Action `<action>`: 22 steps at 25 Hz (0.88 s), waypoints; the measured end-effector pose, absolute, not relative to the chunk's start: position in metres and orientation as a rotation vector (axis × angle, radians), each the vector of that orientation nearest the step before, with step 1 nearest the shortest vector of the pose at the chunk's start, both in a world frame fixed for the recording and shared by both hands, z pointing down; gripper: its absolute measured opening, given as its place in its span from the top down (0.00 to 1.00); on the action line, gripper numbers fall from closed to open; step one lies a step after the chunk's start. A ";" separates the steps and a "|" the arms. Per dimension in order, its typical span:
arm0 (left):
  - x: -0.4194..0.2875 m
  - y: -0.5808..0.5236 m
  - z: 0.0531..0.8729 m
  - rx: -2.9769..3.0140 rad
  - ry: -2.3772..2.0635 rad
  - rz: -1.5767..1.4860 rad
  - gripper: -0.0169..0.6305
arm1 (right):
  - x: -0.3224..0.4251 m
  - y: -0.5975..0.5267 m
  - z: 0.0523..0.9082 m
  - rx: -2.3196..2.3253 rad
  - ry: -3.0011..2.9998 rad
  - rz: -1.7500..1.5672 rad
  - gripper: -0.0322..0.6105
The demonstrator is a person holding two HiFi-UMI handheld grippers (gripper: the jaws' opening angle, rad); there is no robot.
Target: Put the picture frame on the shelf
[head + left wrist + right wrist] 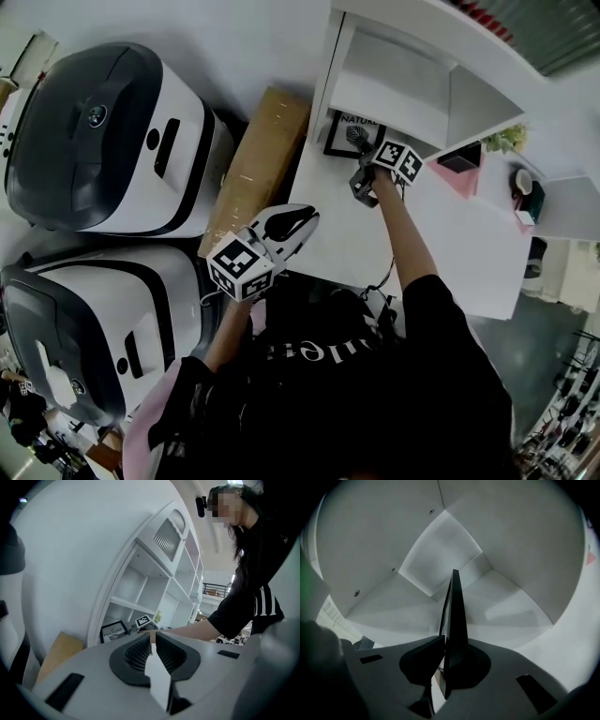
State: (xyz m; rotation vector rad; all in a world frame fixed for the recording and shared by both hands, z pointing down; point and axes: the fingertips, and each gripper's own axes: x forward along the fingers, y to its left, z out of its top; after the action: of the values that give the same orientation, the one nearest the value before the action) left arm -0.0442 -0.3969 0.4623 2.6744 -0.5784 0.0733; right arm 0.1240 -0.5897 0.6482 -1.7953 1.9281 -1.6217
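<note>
The frame (336,136) is gripped edge-on by the right tongs (450,644), inside the low shelf (394,80) bay at 12 o'clock. It should be stood upright on the bay floor before release. The left tongs (152,641) are closed and empty.

Head view looks steeply down, shelf (394,94) at 1 o'clock; left gripper view shares it from farther off; right gripper view close inside.
</note>
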 end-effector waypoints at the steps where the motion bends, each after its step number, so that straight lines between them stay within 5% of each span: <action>1: -0.045 -0.397 0.463 2.673 -0.578 0.072 0.90 | 0.124 -0.595 0.647 -1.808 1.950 -1.580 0.86; 10: -0.064 -0.397 0.477 2.634 -0.624 0.082 0.90 | 0.128 -0.613 0.651 -1.893 2.026 -1.386 0.85; 14: -0.072 -0.402 0.478 2.625 -0.661 0.065 0.90 | 0.135 -0.607 0.657 -2.028 2.109 -1.392 0.67; 22: -0.077 -0.409 0.475 2.627 -0.690 0.044 0.90 | 0.157 -0.588 0.673 -2.268 2.092 -1.444 0.53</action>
State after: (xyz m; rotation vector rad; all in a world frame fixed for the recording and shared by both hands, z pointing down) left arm -0.0770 -0.4086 0.4753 2.6271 -0.6901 0.0445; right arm 0.1570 -0.5879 0.6730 -2.2679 2.0925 -1.4444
